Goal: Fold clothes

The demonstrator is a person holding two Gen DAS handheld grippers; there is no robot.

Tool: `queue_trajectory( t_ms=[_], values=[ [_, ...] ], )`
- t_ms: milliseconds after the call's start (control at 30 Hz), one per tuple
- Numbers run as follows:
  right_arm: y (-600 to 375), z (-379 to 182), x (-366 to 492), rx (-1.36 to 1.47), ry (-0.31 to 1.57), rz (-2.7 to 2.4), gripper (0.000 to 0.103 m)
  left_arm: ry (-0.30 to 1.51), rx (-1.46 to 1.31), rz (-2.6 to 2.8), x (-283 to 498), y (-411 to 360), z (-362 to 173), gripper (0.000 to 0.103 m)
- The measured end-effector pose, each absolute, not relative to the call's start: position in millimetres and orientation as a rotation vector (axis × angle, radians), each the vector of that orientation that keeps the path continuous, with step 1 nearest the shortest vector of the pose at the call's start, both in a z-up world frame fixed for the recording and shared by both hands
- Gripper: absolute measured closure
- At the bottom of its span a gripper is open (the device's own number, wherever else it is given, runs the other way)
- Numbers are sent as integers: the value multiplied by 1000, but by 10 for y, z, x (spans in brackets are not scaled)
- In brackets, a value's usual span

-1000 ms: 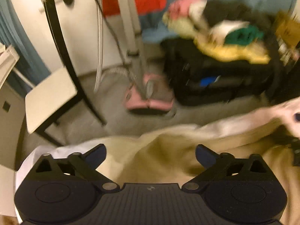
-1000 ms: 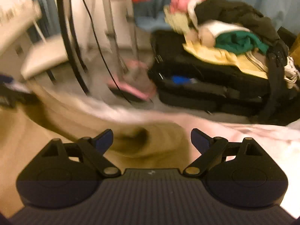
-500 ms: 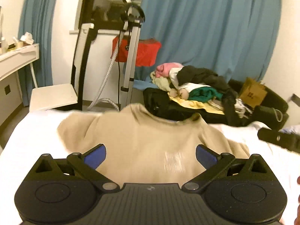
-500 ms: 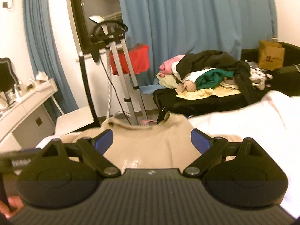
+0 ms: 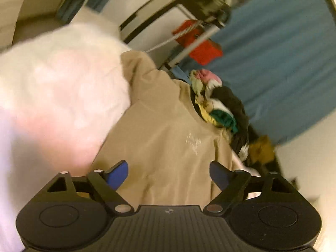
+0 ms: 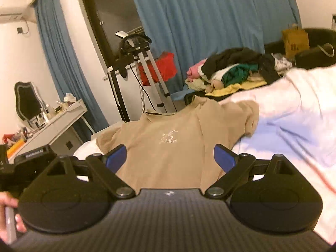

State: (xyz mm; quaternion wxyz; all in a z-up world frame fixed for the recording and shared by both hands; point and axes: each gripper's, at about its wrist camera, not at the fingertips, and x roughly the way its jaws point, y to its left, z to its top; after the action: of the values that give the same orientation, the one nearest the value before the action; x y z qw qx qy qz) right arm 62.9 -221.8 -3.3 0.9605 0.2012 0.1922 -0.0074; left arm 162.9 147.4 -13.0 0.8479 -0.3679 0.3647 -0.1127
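L wrist view: I see the left gripper closing, jaws apart w/ nothing between; tan T-shirt lies ahead on the bed. R wrist view: right gripper jaws apart, empty; T-shirt spread flat just ahead.

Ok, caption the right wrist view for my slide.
Open right gripper over a tan T-shirt spread flat on a white bed.

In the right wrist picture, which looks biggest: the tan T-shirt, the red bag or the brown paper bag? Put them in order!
As they look in that view:
1. tan T-shirt, by far the biggest, but also nearest the camera
2. red bag
3. brown paper bag
The two bags look nearly alike, and they sit farther back, so their order is unsure.
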Motion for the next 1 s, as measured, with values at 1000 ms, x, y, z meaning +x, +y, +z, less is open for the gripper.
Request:
queue_trajectory(
  t_ms=[1000],
  values=[
    [-2488,-1346,1859,557,572,-159,12,758,-1114,-194,3709,1863,-1254,39]
  ],
)
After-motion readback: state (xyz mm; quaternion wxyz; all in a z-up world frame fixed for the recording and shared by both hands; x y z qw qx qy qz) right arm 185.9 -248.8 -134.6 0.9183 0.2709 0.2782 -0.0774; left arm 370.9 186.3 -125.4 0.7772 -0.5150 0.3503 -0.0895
